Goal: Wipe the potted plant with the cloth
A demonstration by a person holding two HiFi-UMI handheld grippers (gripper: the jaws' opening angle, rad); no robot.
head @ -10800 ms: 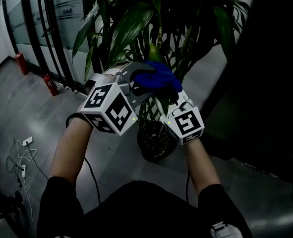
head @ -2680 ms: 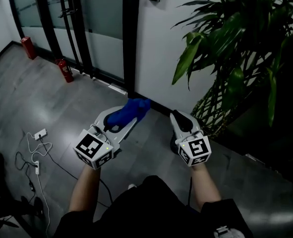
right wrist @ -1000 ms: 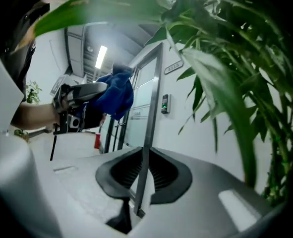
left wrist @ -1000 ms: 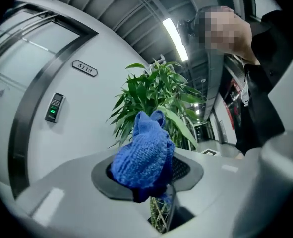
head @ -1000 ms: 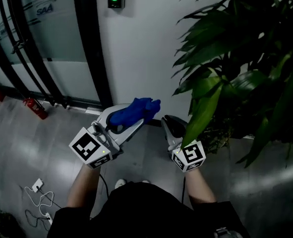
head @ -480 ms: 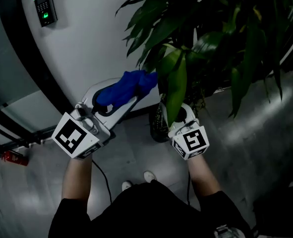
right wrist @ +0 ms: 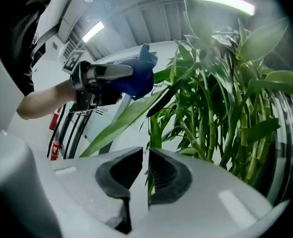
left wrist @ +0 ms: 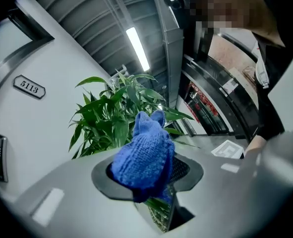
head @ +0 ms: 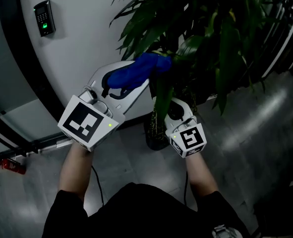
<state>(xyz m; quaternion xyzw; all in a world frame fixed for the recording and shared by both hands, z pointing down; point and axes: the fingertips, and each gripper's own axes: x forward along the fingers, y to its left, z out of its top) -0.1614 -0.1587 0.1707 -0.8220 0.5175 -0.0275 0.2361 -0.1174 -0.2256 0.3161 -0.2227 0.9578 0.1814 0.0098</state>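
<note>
The potted plant (head: pixel 205 29) fills the upper right of the head view, its dark pot (head: pixel 153 139) on the floor below. My left gripper (head: pixel 146 72) is shut on a blue knitted cloth (head: pixel 139 71), raised against the leaves at the plant's left side. In the left gripper view the cloth (left wrist: pixel 144 155) bulges out of my left gripper (left wrist: pixel 151 182), with the plant (left wrist: pixel 116 118) behind it. My right gripper (head: pixel 170 107) is lower, shut on a long hanging leaf (head: pixel 162 93). The right gripper view shows that leaf (right wrist: pixel 153 133) edge-on in my right gripper (right wrist: pixel 147 175).
A white wall with a keypad reader (head: pixel 43 18) stands behind the plant, a black door frame (head: pixel 17 58) to its left. A red fire extinguisher (head: pixel 12 165) lies at the lower left on the grey floor. Bamboo-like stems (right wrist: pixel 220 128) crowd the right.
Both grippers have risen into the plant. The left gripper carried the cloth up and right to the leaves. A hanging leaf now sits in the right gripper's jaws.
</note>
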